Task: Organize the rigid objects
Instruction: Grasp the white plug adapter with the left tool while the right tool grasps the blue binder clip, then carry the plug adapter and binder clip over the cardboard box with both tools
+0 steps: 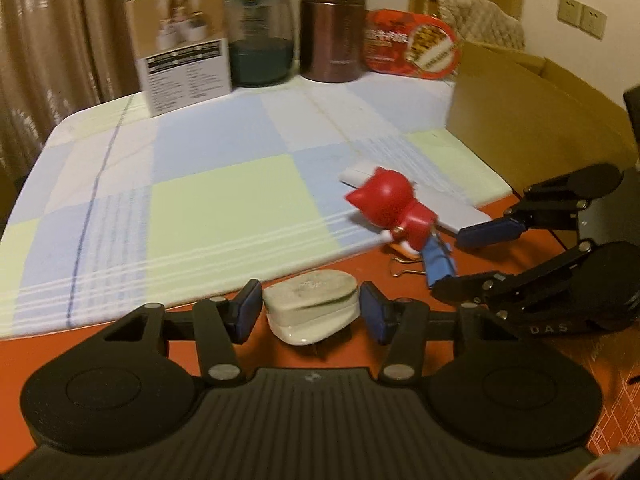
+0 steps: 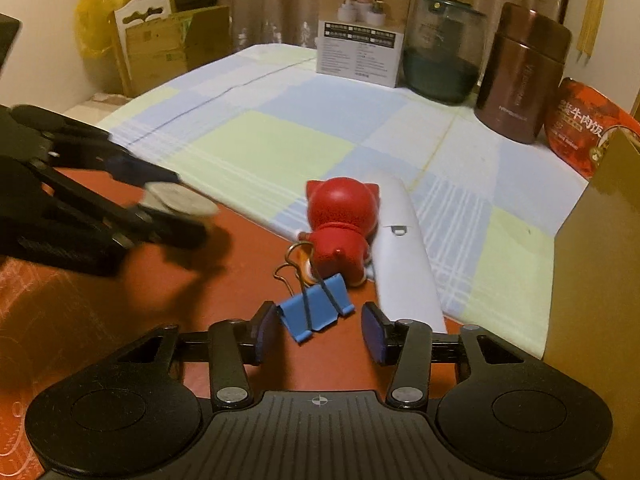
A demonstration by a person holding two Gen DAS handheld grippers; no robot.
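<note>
A white oval case [image 1: 308, 300] sits between the blue pads of my left gripper [image 1: 310, 312], which is shut on it; in the right wrist view the case [image 2: 180, 200] hangs in that gripper [image 2: 176, 204] above the red tabletop [image 2: 224, 280]. A blue binder clip [image 2: 316, 312] lies between the fingers of my right gripper [image 2: 320, 328], which is open, with a gap at its right pad. Just beyond the clip lie a red cat figurine [image 2: 342, 216] and a long white flat object [image 2: 404, 256]. The left wrist view shows the figurine [image 1: 390, 208], the clip [image 1: 438, 262] and the right gripper [image 1: 460, 260].
A checked cloth [image 1: 200, 200] covers most of the table. At its far edge stand a printed carton [image 1: 184, 52], a glass jar [image 1: 260, 40], a brown canister [image 1: 334, 28] and a red tin [image 1: 412, 46]. An open cardboard box [image 1: 532, 120] stands at the right.
</note>
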